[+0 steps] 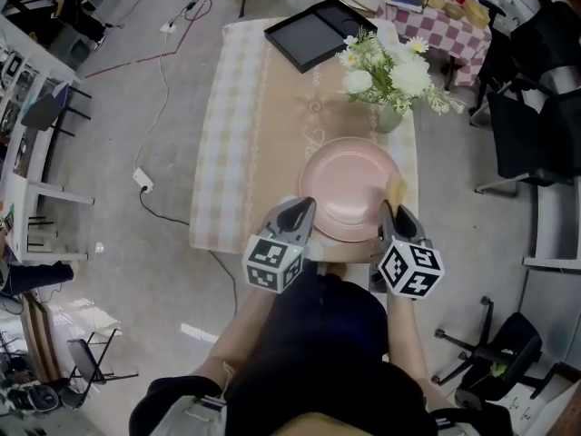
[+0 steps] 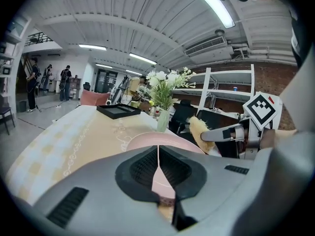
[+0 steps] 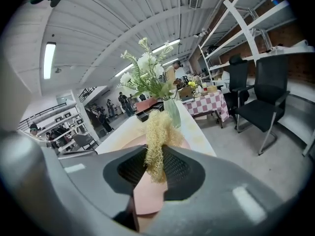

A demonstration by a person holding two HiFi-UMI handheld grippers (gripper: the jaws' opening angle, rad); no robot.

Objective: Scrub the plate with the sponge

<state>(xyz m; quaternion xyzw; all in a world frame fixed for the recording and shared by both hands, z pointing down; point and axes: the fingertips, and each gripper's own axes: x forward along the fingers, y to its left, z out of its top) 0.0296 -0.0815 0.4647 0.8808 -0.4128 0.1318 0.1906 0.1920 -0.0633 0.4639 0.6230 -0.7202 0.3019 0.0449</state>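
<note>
The pink plate [image 1: 349,184] sits at the near edge of the table [image 1: 245,134], right in front of the person. A vase of flowers [image 1: 390,84] stands just beyond its far right rim, and a black tray [image 1: 313,33] lies well apart at the far end.

The left gripper [image 1: 304,209] is at the plate's near-left rim. In the left gripper view its jaws are drawn together to a thin line with pink showing between them, so I take them to be pinched on the rim. The right gripper [image 1: 391,207] has its jaws clamped on the sponge [image 1: 395,188], a pale yellow, fibrous wad that sticks up past the tips and hangs at the plate's right edge. From here I can't tell whether it touches the plate.

The plate looks stiff and glazed, which means slick, more so once wet, and breakable. It also sits close to the table's near edge, so a hard sideways push could send it off. Holding the raised rim, as the left gripper [image 2: 158,156] seems to, looks like the sensible grip, since it leaves the flat centre free.

The sponge [image 3: 157,136] looks light, springy and rough. It should flatten and bend under pressure, so gripping it low in its body, as the right gripper [image 3: 155,167] does, leaves enough free fibre to rub with. No scrubbing stroke is visibly under way.
</note>
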